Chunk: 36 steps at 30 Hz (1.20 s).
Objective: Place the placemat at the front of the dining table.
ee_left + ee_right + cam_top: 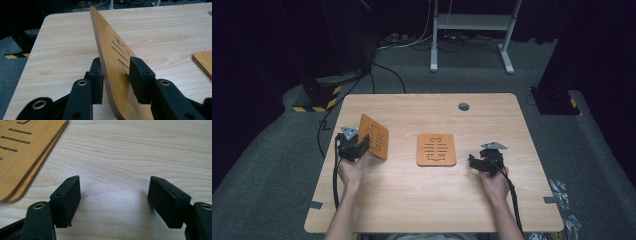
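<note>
Your left gripper (116, 82) stands part-open w/ the tilted board (112, 60) loose between its jaws, ready to lie flat; right gripper (113, 200) gapes wide, empty.

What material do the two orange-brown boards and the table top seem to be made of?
The tilted board between the left tool's pads looks like bamboo or plywood: fine grain, cut slots, pale raw edge. The flat board looks the same, apparently two stacked. The table seems light wood-grain laminate, faintly glossy.

Two black gripper jaws (113, 202) stand wide apart with nothing between them, over a pale wood-grain tabletop (140, 157). A stack of flat, slotted orange-brown wooden boards (22, 152) lies at upper left.
</note>
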Each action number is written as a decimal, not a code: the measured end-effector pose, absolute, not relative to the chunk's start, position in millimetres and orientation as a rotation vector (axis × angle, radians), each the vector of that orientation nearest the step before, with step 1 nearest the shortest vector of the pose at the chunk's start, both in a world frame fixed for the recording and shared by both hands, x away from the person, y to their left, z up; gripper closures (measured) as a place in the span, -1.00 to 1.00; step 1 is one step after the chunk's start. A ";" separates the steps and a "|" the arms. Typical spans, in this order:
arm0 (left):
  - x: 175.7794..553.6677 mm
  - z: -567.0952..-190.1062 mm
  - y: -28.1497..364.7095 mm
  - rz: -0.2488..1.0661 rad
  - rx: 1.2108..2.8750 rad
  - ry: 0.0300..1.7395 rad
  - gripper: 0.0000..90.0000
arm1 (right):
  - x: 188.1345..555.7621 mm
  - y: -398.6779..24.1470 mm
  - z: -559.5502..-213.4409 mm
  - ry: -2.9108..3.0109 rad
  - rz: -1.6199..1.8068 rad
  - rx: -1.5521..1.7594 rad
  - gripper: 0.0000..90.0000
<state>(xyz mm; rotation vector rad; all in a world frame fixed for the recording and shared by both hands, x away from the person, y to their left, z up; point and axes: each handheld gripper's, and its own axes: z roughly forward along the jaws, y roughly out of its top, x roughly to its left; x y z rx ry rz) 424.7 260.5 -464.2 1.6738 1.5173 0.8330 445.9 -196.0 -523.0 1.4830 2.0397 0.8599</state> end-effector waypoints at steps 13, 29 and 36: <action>433.6 -478.5 257.8 0.742 1.731 1.604 -0.31 | 445.9 -196.0 -522.9 2.042 0.860 1.483 -0.42; 381.6 -492.3 229.9 0.608 1.775 1.416 -0.33 | 445.9 -195.9 -522.9 2.042 0.860 1.484 -0.42; 356.3 -507.5 193.7 0.535 1.882 1.290 -0.35 | 445.8 -195.7 -523.0 2.039 0.860 1.483 -0.42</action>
